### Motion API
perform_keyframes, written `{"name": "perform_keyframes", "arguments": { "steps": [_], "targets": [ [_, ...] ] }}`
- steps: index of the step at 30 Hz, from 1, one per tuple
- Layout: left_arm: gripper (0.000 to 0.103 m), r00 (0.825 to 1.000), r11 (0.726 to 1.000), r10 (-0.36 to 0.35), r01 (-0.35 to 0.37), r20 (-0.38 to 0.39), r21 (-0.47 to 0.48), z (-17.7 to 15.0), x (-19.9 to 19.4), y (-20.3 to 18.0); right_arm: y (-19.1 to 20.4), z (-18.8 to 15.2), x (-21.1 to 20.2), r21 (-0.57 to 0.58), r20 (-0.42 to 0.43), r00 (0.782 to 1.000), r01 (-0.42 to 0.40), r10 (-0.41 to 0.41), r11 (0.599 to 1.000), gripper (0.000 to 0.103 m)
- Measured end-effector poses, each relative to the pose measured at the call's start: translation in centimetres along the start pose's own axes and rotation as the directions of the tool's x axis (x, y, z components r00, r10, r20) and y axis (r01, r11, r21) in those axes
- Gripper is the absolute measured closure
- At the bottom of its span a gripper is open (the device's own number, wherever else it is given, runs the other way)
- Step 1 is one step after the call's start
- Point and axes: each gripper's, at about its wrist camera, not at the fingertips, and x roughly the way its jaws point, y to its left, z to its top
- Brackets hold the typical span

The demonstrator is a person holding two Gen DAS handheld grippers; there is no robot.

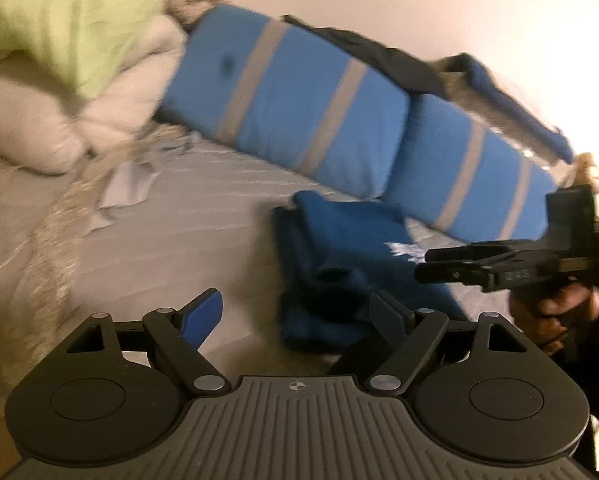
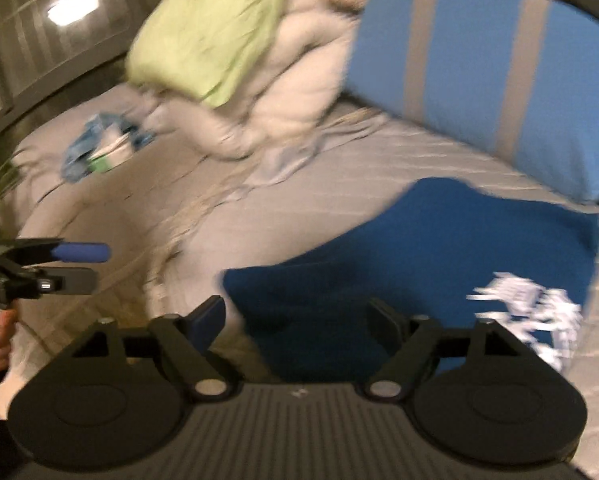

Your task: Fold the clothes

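A folded dark blue garment [image 1: 339, 248] with a white print [image 2: 531, 312] lies flat on the grey bed sheet [image 1: 159, 248]. In the left wrist view my left gripper [image 1: 293, 316] hovers open over the garment's near left edge, its fingers empty. My right gripper [image 1: 421, 266] comes in from the right above the garment, held by a hand [image 1: 555, 316]. In the right wrist view my right gripper [image 2: 297, 316] stands open over the garment [image 2: 419, 248], gripping nothing. My left gripper [image 2: 99, 266] shows at the left edge, off the garment. Both views are motion-blurred.
Two blue pillows with grey stripes [image 1: 299, 96] stand behind the garment, with dark clothing [image 1: 379, 52] draped on top. A green pillow [image 2: 211, 32] and white duvet [image 2: 299, 100] pile at the back left. Small blue-and-white items [image 2: 99, 148] lie far left on the bed.
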Motion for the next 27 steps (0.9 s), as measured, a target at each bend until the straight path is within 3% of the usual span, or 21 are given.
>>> {"name": "perform_keyframes", "arguments": {
  "steps": [4, 9, 14, 17, 20, 24, 27],
  "targets": [
    [0.022, 0.998, 0.996, -0.057, 0.058, -0.013, 0.061, 1.3, 1.8, -1.5, -4.8, -1.0, -2.0, 0.142, 0.041, 0.995, 0.086, -0.092, 0.986, 0.012],
    [0.022, 0.995, 0.989, -0.095, 0.099, -0.044, 0.112, 3.4, 4.9, -3.1, -10.2, -3.8, -3.2, 0.348, 0.086, 0.988, 0.090, -0.127, 0.933, 0.012],
    [0.022, 0.992, 0.985, -0.071, 0.086, -0.104, 0.148, 5.3, 9.2, -4.3, -13.5, -7.1, -2.8, 0.474, 0.114, 0.987, 0.049, -0.116, 0.879, 0.012],
    [0.022, 0.987, 0.987, -0.024, 0.048, -0.159, 0.154, 6.1, 12.0, -5.0, -14.3, -7.5, -2.3, 0.520, 0.088, 0.989, 0.058, -0.121, 0.852, 0.012],
    [0.022, 0.968, 0.992, -0.015, 0.046, -0.249, 0.120, 6.4, 14.8, -4.6, -14.1, -7.3, -2.2, 0.502, 0.094, 0.987, 0.065, -0.129, 0.862, 0.012],
    [0.022, 0.925, 0.999, 0.010, 0.006, -0.379, 0.039, 5.6, 18.2, -3.1, -15.0, -7.5, -2.4, 0.538, 0.099, 0.985, 0.066, -0.140, 0.840, 0.012],
    [0.022, 0.887, 0.999, -0.027, 0.003, -0.460, -0.052, 4.3, 19.9, -1.3, -15.7, -7.7, -2.7, 0.571, 0.109, 0.983, 0.061, -0.149, 0.819, 0.012]
  ]
}}
